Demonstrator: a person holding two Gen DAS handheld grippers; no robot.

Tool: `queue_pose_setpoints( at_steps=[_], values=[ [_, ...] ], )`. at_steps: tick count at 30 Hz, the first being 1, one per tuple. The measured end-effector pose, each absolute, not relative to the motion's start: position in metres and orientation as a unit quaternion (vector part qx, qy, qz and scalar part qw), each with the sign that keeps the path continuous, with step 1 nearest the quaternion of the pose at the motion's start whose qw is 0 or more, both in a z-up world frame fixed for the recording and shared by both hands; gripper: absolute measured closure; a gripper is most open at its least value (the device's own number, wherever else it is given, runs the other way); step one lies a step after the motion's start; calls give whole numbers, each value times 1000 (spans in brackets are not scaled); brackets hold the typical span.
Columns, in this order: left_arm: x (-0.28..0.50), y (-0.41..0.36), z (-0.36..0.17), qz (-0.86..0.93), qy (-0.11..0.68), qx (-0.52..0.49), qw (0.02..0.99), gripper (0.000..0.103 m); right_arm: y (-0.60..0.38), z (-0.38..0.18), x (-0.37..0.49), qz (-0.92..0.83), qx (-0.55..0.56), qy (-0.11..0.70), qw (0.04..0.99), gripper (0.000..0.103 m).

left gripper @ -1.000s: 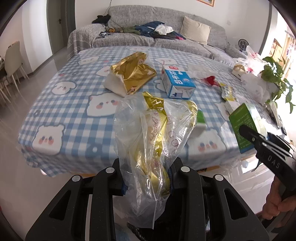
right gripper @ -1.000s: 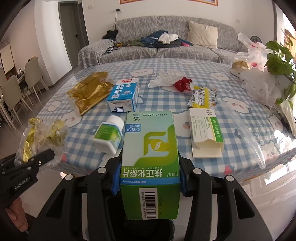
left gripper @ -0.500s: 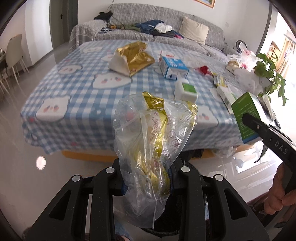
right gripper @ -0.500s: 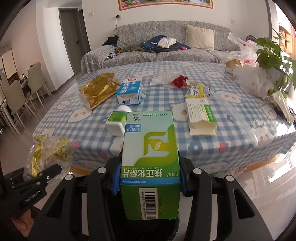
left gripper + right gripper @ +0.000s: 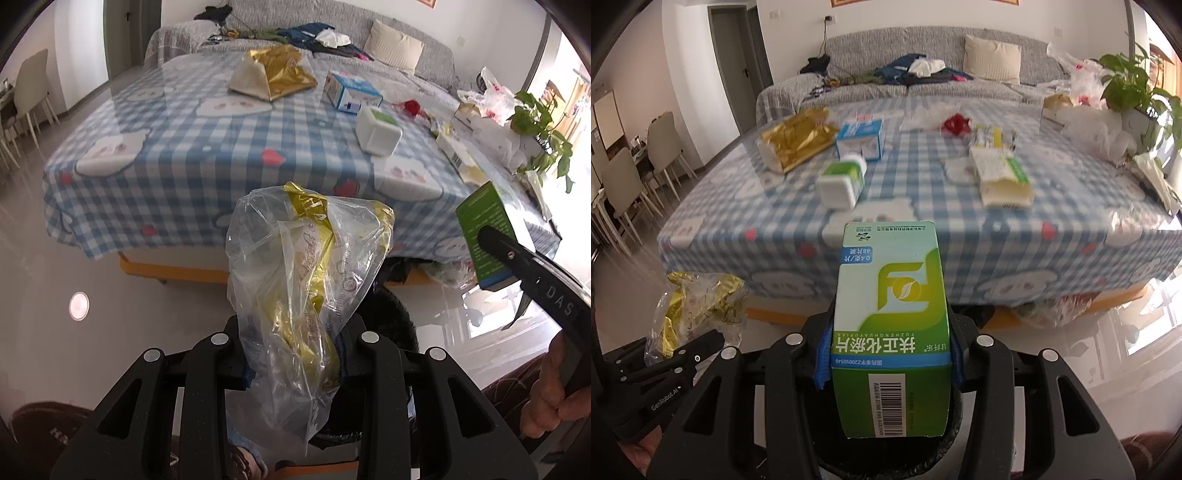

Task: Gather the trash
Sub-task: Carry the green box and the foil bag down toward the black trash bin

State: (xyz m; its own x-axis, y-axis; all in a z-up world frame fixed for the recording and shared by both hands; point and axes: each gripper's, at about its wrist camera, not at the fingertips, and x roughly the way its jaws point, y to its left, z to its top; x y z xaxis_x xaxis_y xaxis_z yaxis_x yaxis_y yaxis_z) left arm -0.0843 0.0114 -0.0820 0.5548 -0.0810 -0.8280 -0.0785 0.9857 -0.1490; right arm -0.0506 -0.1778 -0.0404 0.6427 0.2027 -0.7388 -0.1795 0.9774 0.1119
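The left wrist view is showing the left gripper clamping a clear wrapper bag, the right wrist view the right gripper pinching a green box above a black bin at 6 o'clock, both now farther back from the table than before.

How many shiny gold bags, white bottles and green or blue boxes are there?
Gold bags: 2 (gold bag on the table, gold wrapper in the left gripper)
White bottles: 1 (white bottle)
Green or blue boxes: 3 (green box in the right gripper, blue carton, white-and-green box)
Total: 6
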Motion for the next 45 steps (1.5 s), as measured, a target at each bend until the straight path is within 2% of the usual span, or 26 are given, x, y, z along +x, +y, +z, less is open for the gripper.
queue_pose_setpoints(
  at_steps=[16, 41, 44, 45],
  values=[
    [-112, 17, -119, 20, 499, -92, 862, 73, -150, -95, -66, 115, 12, 460, 880, 58],
    [-103, 21, -173, 38, 550, -90, 830, 72, -133, -165, -53, 114, -8, 518, 848, 57],
    [-102, 17, -174, 34, 550, -90, 830, 72, -132, -163, -52, 109, -11, 515, 850, 55],
    [-102, 16, -174, 34, 549, -89, 830, 72, -133, -162, -51, 107, -14, 512, 852, 49]
  ],
)
